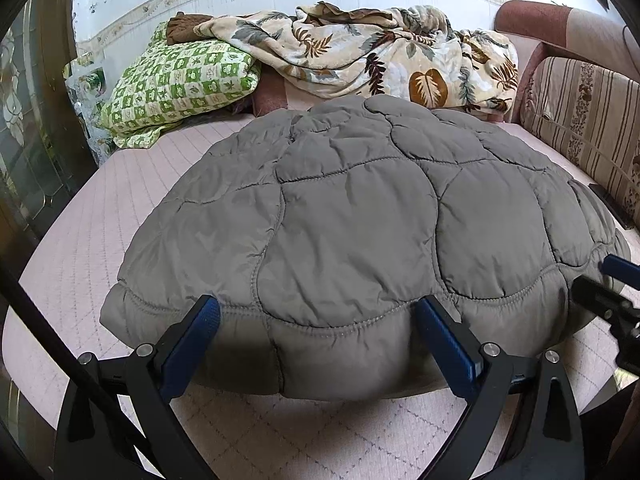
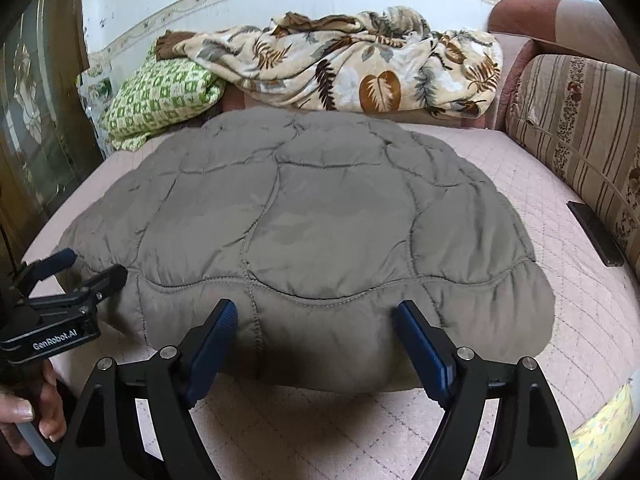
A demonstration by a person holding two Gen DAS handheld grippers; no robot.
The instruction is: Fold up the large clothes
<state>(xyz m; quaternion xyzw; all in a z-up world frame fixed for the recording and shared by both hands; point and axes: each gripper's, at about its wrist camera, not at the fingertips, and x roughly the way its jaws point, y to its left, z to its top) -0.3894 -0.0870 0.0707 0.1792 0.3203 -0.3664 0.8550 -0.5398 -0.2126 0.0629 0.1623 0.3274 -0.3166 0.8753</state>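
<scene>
A grey quilted padded garment (image 1: 352,220) lies spread flat on the pink quilted bed (image 1: 100,240); it also shows in the right wrist view (image 2: 312,224). My left gripper (image 1: 316,320) is open, its blue-padded fingers straddling the garment's near hem toward the left side. My right gripper (image 2: 314,322) is open, straddling the near hem further right. Neither is closed on the fabric. The left gripper also appears in the right wrist view (image 2: 84,270), and the right gripper appears at the left wrist view's right edge (image 1: 604,276).
A leaf-print blanket (image 1: 384,56) and a green checked quilt (image 1: 176,84) are heaped at the bed's far end by the wall. A striped sofa cushion (image 2: 576,128) lines the right side, with a dark phone (image 2: 596,232) beside it. A wooden glass-panelled door (image 1: 24,128) stands left.
</scene>
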